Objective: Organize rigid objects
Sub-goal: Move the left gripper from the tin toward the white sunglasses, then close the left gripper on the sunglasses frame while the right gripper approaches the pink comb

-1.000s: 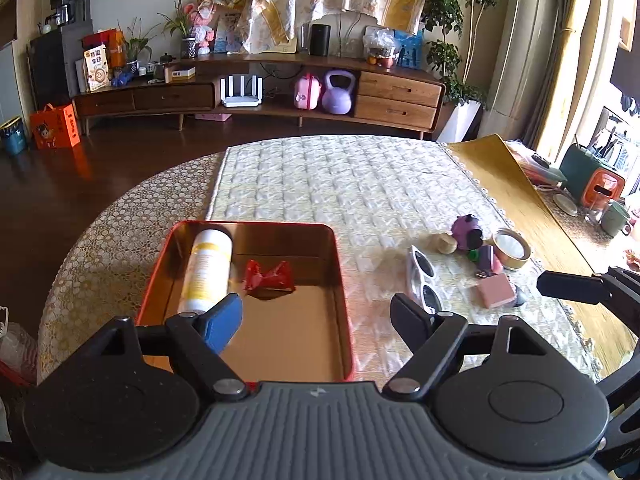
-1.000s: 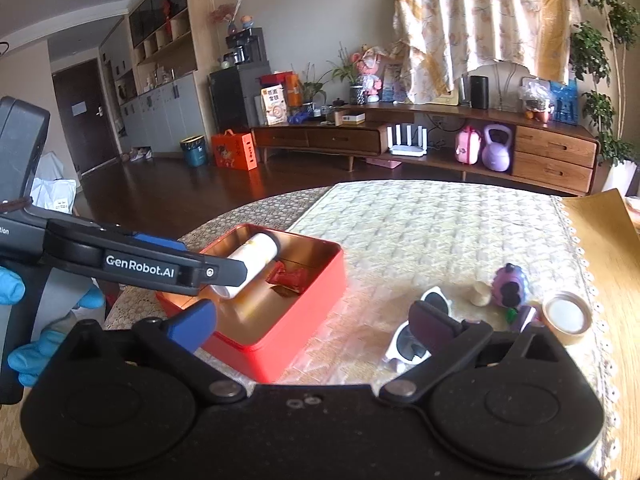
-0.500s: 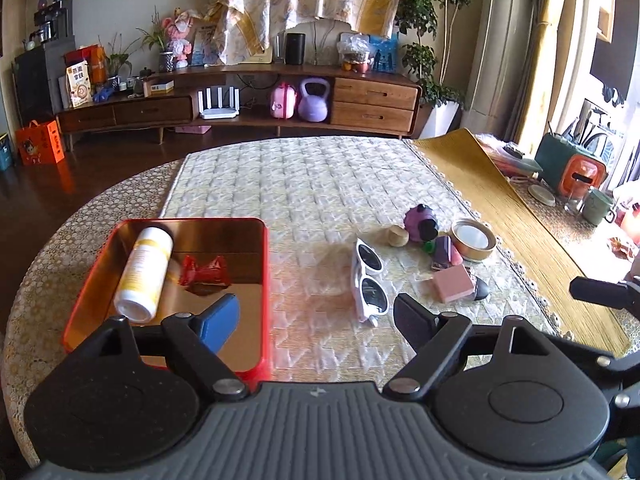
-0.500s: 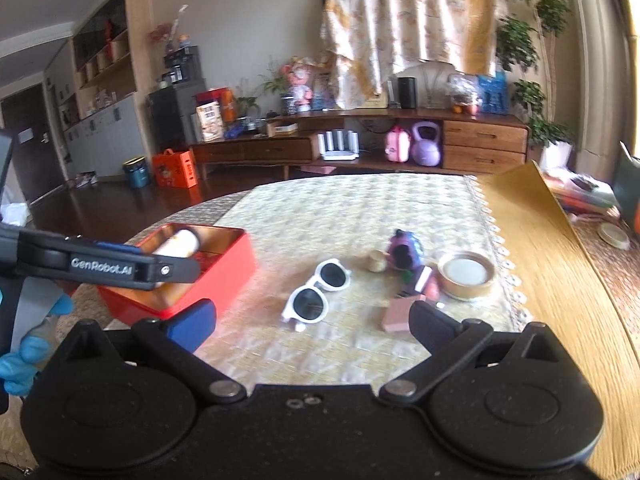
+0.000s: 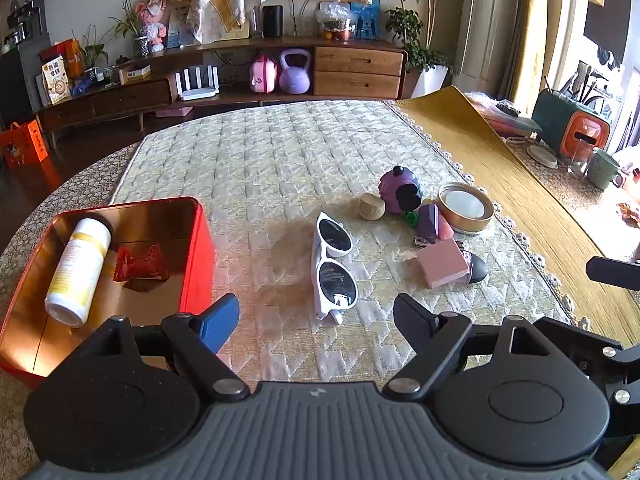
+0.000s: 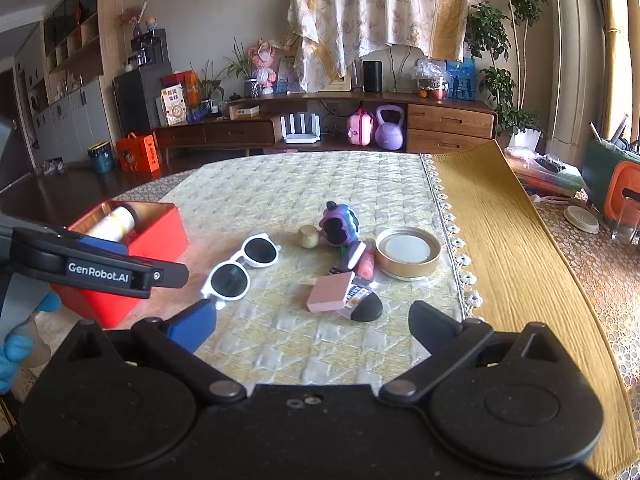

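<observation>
A red tin box (image 5: 196, 248) (image 6: 160, 236) sits at the table's left with a white bottle (image 5: 78, 264) and a red candy wrapper (image 5: 140, 266) inside. White sunglasses (image 5: 332, 264) (image 6: 240, 266) lie right of it. Further right is a cluster: a purple toy (image 5: 396, 190), a small beige knob (image 5: 371, 207), a gold round lid (image 5: 464, 207) (image 6: 408, 252), a pink block (image 5: 442, 262) (image 6: 330, 292). My left gripper (image 5: 316, 326) is open and empty, just short of the sunglasses. My right gripper (image 6: 312, 326) is open and empty in front of the pink block.
The table has a cream quilted cloth (image 5: 280, 152) and a yellow runner (image 5: 500, 176) on the right. A green-orange appliance (image 5: 572, 128) and a mug (image 5: 602, 168) stand at the far right. A wooden sideboard (image 6: 320, 124) is behind.
Both grippers have swung right, away from the red box, and now face the sunglasses and the cluster. Both stay open and empty.
</observation>
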A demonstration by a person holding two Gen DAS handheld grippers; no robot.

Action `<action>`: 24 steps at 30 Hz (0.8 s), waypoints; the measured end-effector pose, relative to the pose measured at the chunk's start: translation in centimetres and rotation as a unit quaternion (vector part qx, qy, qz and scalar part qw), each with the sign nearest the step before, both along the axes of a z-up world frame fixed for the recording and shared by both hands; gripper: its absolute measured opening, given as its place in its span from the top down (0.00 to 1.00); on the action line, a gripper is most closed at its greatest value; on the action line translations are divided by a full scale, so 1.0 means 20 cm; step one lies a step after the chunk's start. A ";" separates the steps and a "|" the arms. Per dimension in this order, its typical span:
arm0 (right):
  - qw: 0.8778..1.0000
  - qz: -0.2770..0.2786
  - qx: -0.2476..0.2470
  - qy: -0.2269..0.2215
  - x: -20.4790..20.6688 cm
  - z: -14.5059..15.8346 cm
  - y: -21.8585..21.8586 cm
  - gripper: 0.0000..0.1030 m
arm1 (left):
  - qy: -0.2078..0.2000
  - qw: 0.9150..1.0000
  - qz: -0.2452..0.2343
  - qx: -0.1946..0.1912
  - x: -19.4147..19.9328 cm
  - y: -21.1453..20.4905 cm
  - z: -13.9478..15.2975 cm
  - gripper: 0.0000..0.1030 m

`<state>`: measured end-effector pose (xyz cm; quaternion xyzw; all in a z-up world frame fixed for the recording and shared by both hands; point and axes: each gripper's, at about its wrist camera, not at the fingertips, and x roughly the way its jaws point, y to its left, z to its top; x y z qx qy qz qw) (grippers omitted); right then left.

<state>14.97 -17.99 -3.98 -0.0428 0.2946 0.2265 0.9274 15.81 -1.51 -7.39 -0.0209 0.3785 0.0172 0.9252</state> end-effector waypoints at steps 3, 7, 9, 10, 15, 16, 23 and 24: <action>1.000 -0.002 0.000 0.009 0.04 -0.03 -0.02 0.01 | 0.006 1.000 -0.004 0.011 0.07 -0.04 -0.04 0.18; 1.000 0.010 -0.013 0.003 0.09 -0.06 0.00 0.01 | 0.017 1.000 -0.005 0.019 0.17 -0.07 -0.11 0.18; 1.000 0.016 -0.022 -0.002 0.13 -0.08 0.02 0.02 | 0.022 1.000 -0.004 0.022 0.22 -0.07 -0.14 0.18; 0.999 0.019 -0.026 -0.002 0.15 -0.09 0.03 0.03 | 0.025 0.999 -0.002 0.025 0.25 -0.08 -0.15 0.18; 0.998 0.036 -0.048 -0.005 0.25 -0.13 0.09 0.08 | 0.040 0.999 -0.003 0.028 0.35 -0.09 -0.23 0.18; 0.998 0.039 -0.054 -0.006 0.27 -0.14 0.10 0.08 | 0.044 0.999 0.000 0.029 0.37 -0.08 -0.24 0.18; 0.995 0.063 -0.082 -0.007 0.34 -0.21 0.17 0.14 | 0.055 0.998 0.005 0.028 0.48 -0.04 -0.29 0.18; 0.994 0.064 -0.086 -0.009 0.34 -0.22 0.17 0.16 | 0.057 0.998 0.006 0.028 0.49 -0.03 -0.30 0.18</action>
